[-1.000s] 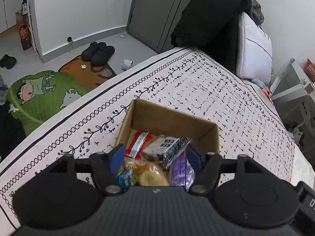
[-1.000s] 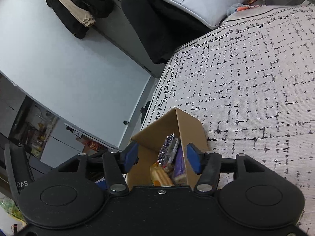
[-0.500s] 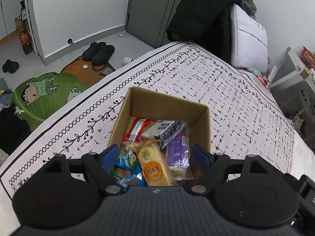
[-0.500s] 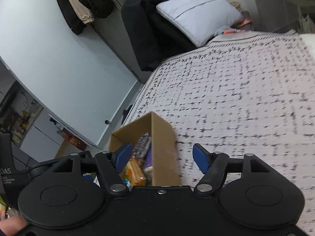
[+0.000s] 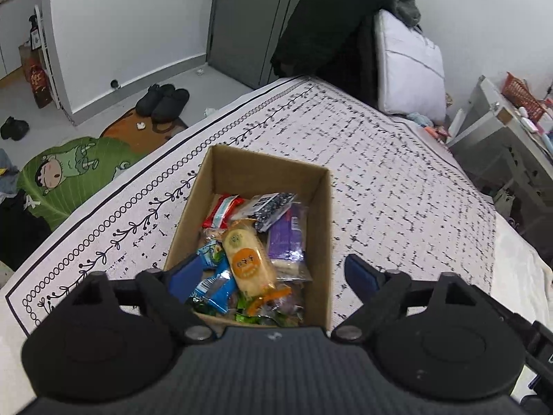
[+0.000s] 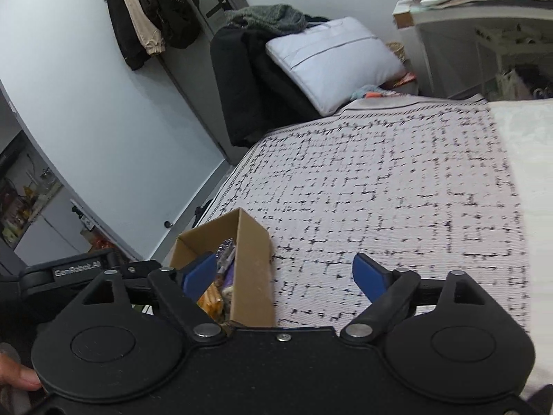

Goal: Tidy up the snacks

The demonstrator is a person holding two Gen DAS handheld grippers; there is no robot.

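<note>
On the patterned bedspread (image 5: 397, 180), a cardboard box (image 5: 321, 242) full of snack packets (image 5: 247, 259)

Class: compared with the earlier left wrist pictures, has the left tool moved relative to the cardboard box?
Yes. The left tool has drawn back from the cardboard box, its jaws opening, nothing gripped.

A: Brown cardboard box (image 5: 321, 221), white bedspread (image 5: 397, 186) with black dashes and a vine border.

B: Inside: a yellow-and-orange oval snack packet (image 5: 247, 259), a purple wrapped bar (image 5: 287, 238), a red-and-white sachet (image 5: 221, 211), a blue crinkled wrapper (image 5: 214, 287).
</note>
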